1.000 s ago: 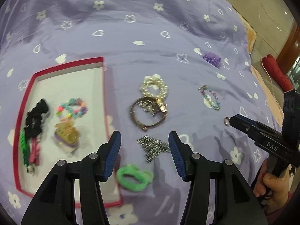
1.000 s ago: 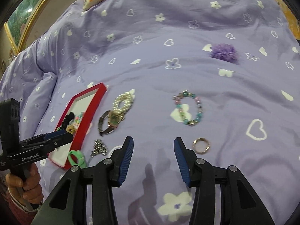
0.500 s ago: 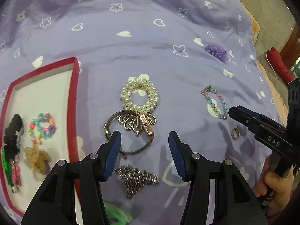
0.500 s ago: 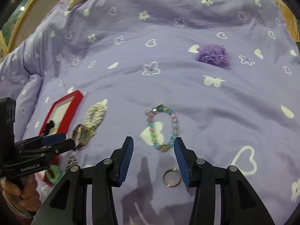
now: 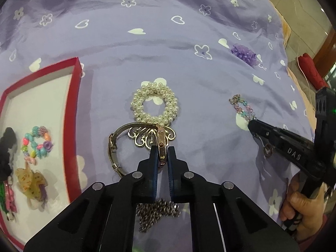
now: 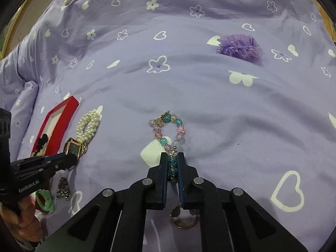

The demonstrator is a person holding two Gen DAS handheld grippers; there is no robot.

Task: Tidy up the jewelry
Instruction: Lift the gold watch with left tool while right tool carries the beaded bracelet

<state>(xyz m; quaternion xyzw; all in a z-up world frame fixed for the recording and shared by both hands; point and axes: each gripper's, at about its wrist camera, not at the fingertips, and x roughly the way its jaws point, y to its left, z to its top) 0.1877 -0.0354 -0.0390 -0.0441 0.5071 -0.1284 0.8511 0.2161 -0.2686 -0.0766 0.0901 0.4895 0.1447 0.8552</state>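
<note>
Beaded bracelet (image 6: 169,135) stretches lengthwise away from the closing right gripper (image 6: 172,163) clamping its near end.

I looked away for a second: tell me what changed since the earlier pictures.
Both grippers dropped forward and closed: the left gripper onto the gold watch, the right gripper onto the pastel bead bracelet. The pearl ring, chain and red tray stayed put.

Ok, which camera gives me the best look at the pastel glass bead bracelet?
The right wrist view: the bead bracelet lies centred just ahead of the right gripper, its pads pressing the near beads, each bead clear. In the left wrist view the bracelet is small, far right, its near end hidden behind the right gripper.
</note>
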